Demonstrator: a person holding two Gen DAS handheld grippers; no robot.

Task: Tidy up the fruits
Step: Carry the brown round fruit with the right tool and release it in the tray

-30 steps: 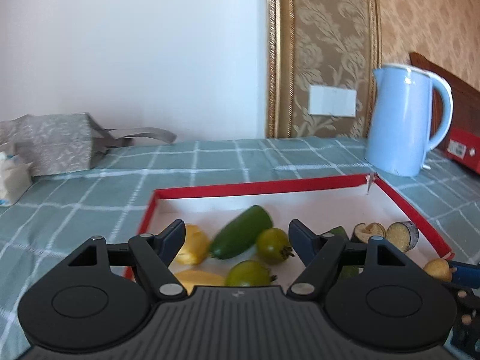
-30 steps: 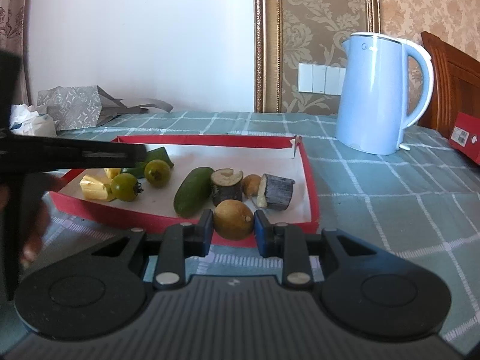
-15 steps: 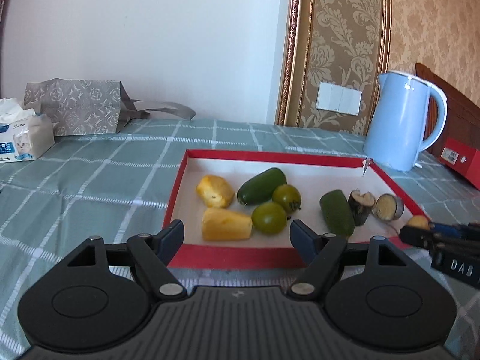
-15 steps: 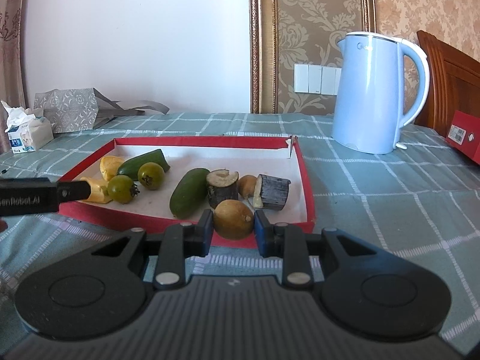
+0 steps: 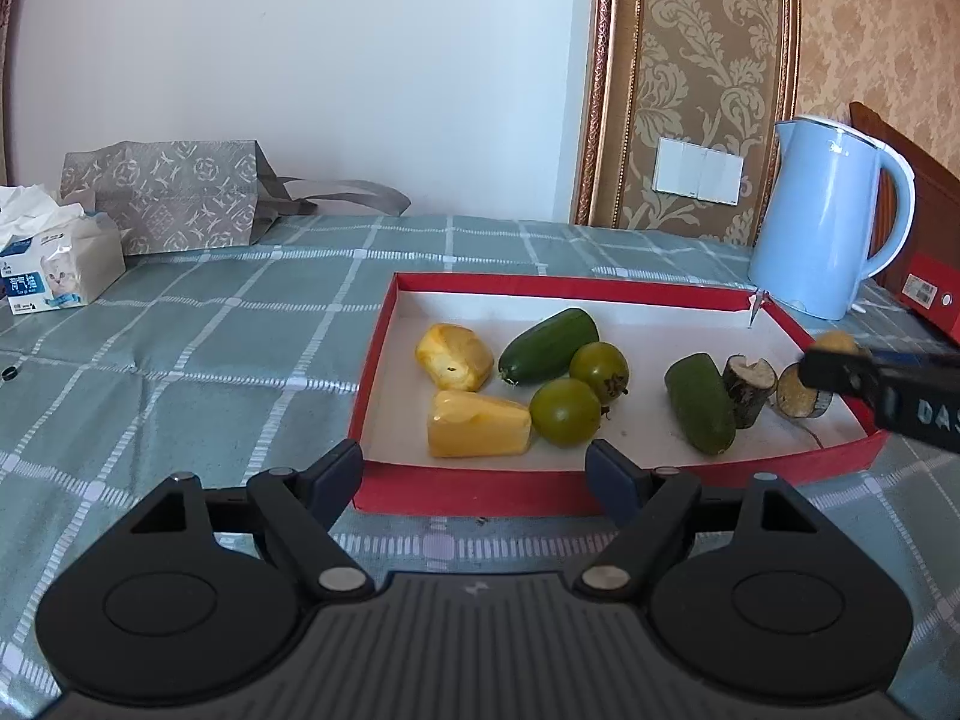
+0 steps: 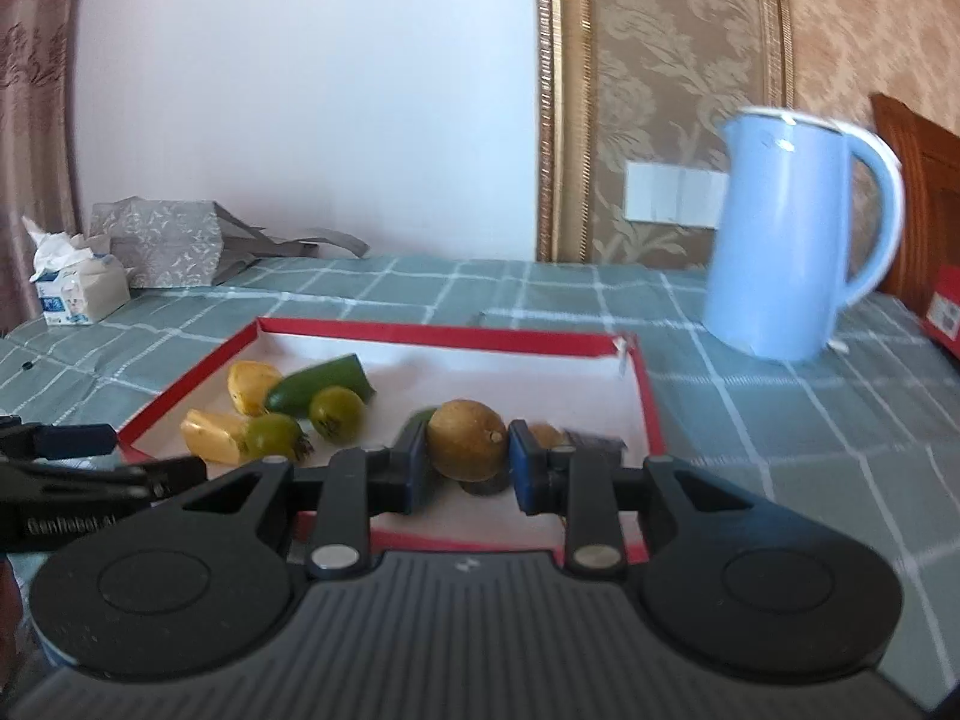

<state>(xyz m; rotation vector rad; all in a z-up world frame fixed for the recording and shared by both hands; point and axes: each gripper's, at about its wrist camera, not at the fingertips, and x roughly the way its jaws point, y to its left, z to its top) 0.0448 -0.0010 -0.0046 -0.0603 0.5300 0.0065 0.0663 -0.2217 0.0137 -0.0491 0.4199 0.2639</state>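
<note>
The red tray (image 5: 468, 489) holds two yellow pieces (image 5: 455, 356), two green tomatoes (image 5: 564, 410), two cucumbers (image 5: 549, 345) and two eggplant chunks (image 5: 750, 381).

Table (image 5: 198, 360) covered with a green checked cloth. Directly on it: a red-rimmed tray (image 5: 480, 489) near centre, a blue kettle (image 5: 825, 222) far right, a tissue pack (image 5: 57, 267) and grey patterned bag (image 5: 174, 195) far left.

— Can I reach in on my left side?
— Yes: bare tray floor (image 5: 396, 420) beside the yellow pieces (image 5: 477, 433).
— And the right?
— My other claw (image 5: 831, 360) hangs over the cut stubs (image 5: 750, 381); the kettle (image 5: 825, 219) guards the far corner.
</note>
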